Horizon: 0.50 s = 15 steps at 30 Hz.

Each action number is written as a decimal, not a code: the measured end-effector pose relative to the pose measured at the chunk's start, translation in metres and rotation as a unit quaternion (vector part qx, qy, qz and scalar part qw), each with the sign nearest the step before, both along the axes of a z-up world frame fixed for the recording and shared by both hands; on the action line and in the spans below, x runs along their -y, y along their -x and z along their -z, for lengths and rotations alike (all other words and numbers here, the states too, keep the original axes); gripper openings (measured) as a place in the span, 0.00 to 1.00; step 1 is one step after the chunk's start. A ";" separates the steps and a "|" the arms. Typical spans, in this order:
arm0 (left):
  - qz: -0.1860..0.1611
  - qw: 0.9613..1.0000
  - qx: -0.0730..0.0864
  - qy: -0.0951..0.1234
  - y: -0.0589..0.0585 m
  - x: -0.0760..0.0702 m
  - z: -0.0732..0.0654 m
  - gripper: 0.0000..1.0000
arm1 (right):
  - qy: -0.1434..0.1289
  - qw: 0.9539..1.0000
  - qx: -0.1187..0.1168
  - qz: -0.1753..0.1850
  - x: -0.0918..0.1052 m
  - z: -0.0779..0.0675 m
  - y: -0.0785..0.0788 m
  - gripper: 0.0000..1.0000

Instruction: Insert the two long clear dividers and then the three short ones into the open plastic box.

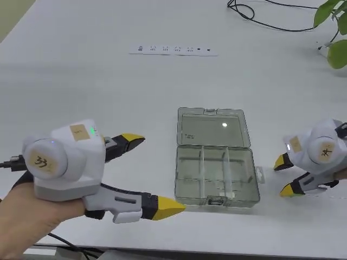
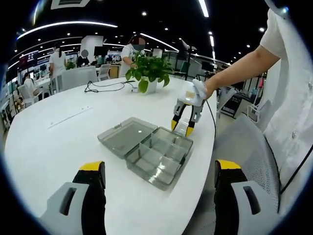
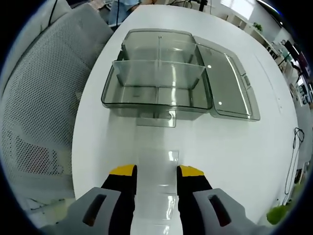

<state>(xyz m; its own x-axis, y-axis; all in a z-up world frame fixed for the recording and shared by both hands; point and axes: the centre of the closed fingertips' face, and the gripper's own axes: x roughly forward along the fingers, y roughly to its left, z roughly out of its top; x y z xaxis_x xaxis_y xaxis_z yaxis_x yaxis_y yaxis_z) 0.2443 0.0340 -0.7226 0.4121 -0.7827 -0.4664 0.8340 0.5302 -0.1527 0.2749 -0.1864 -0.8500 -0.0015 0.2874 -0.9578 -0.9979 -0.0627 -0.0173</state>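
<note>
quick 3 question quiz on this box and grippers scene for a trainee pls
1. True or false: the lid of the plastic box is shut.
2. In the head view, what stands at the far right of the table? A) a potted plant B) a mug C) a laptop
3. Fill in: the left gripper has its jaws wide ____, with nothing between them.
Key: 1 false, the lid lies open, flat on the table. 2 A. 3 open.
</note>
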 end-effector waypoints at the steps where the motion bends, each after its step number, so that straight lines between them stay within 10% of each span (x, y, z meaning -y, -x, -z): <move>1: 0.000 1.000 0.000 0.000 0.000 0.000 0.000 0.94 | -0.001 1.000 0.000 0.003 0.001 0.001 -0.001 0.33; 15: 0.002 1.000 0.003 -0.003 0.000 -0.001 -0.002 0.94 | -0.009 1.000 0.012 0.019 -0.001 -0.002 0.001 0.33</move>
